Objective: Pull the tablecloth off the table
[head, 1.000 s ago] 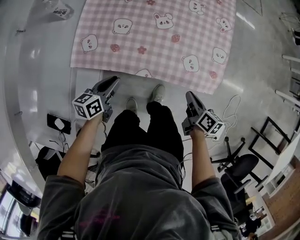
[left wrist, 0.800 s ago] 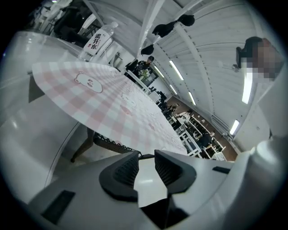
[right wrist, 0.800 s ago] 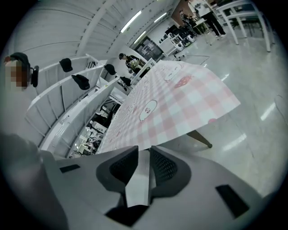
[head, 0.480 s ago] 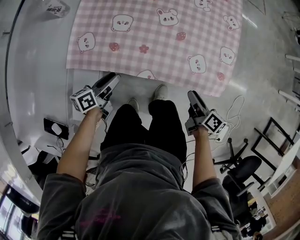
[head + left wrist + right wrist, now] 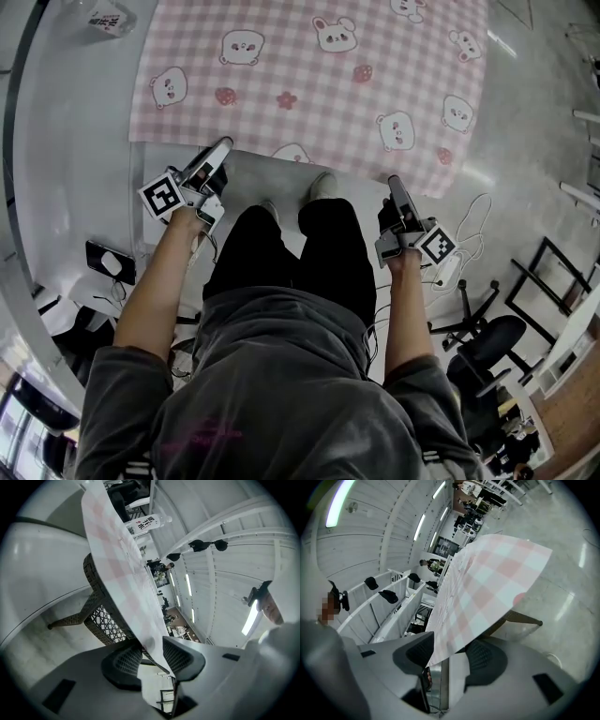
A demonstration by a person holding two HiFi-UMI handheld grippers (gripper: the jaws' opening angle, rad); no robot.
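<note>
A pink checked tablecloth (image 5: 309,84) printed with bears covers the table ahead of me, its near edge hanging over. My left gripper (image 5: 223,145) reaches that edge near its left corner. In the left gripper view the cloth (image 5: 122,569) runs down between the jaws of the left gripper (image 5: 152,656), which stand apart. My right gripper (image 5: 391,181) is at the near edge towards the right corner. There the cloth (image 5: 487,583) also drops between the parted jaws of the right gripper (image 5: 450,651).
A water bottle (image 5: 103,19) stands on the floor-side far left, also seen as a labelled bottle (image 5: 147,523). The table's woven dark leg (image 5: 101,618) shows under the cloth. An office chair (image 5: 487,337) and cables (image 5: 464,211) lie at the right. My shoes (image 5: 319,186) are under the edge.
Both grippers have moved forward and up to the cloth's near edge. The hanging edge now sits between each pair of jaws, where before it was well ahead of them.
</note>
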